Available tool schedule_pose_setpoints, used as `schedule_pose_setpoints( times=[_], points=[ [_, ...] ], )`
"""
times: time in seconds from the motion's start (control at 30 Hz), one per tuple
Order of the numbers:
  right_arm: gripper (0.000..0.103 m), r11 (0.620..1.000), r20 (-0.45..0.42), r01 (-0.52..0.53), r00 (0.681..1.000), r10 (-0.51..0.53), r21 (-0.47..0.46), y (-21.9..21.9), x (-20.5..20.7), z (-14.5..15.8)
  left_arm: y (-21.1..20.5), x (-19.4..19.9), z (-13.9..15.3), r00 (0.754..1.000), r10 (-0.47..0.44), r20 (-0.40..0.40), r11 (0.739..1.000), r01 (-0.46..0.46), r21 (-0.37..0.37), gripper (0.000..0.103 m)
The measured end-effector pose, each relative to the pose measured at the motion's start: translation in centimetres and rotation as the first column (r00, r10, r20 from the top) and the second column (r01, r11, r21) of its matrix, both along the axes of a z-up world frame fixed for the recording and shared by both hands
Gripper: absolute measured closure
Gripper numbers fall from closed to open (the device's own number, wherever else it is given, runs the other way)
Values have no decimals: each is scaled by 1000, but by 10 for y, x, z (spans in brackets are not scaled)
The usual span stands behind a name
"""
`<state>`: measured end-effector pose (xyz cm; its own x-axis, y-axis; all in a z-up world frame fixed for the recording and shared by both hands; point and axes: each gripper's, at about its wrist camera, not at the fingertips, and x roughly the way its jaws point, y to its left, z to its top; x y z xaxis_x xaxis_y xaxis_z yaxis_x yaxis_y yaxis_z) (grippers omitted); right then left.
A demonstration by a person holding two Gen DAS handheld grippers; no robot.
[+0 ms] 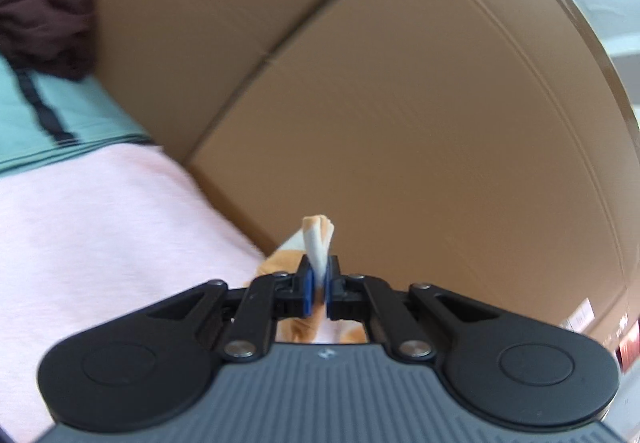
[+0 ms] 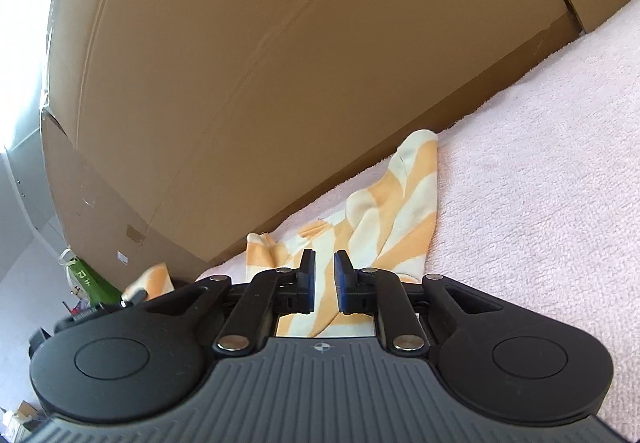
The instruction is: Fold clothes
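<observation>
An orange-and-white striped cloth (image 2: 404, 203) lies rumpled on a pink fleece blanket (image 2: 540, 183), one corner resting against a cardboard wall. My right gripper (image 2: 324, 271) hovers just over the cloth's near part. Its blue pads stand a narrow gap apart and nothing is pinched between them. In the left wrist view my left gripper (image 1: 318, 279) is shut on a bunched fold of the striped cloth (image 1: 318, 239), which sticks up past the pads and is lifted off the pink blanket (image 1: 100, 223).
Big cardboard boxes (image 1: 400, 123) (image 2: 260, 63) wall off the blanket's far side. A teal garment (image 1: 80, 111) and a dark maroon garment (image 1: 44, 23) lie at the blanket's far left. A green bag (image 2: 90, 281) stands on the floor beyond the edge.
</observation>
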<state>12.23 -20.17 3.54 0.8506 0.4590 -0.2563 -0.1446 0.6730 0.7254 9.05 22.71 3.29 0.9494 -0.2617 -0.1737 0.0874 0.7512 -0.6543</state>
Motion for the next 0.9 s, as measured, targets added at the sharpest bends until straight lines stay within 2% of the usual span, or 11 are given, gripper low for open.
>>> schedule_pose_setpoints(
  times=[0.13, 0.27, 0.37, 0.47, 0.6, 0.73, 0.83, 0.9],
  points=[
    [86, 1000, 30, 2, 1000, -1, -18, -1, -34, -18, -37, 18, 9, 994, -109, -8, 994, 109, 15, 103],
    [83, 999, 71, 13, 997, -11, -31, -4, -39, -16, -70, 33, 22, 982, -187, -3, 982, 187, 14, 103],
    [77, 999, 84, 25, 996, -22, -30, -7, -41, -14, -90, 41, 39, 974, -224, 30, 974, 223, 27, 103],
    [77, 999, 90, 25, 996, -22, -31, -8, -42, -13, -108, 47, 54, 964, -262, 53, 964, 259, 53, 103],
    [77, 996, 127, 41, 991, -32, -73, -7, -47, -5, -134, 50, 60, 947, -317, 50, 947, 313, 73, 103],
    [77, 995, 130, 12, 992, 0, -97, -2, -45, -4, -158, 49, 60, 926, -375, 45, 927, 374, 28, 103],
    [70, 994, 122, -7, 992, 21, -111, 0, -44, -3, -179, 45, 65, 905, -423, 55, 906, 422, 28, 103],
    [68, 993, 130, -4, 991, 19, -116, -1, -45, -3, -190, 43, 68, 891, -449, 65, 894, 447, 41, 103]
  ],
)
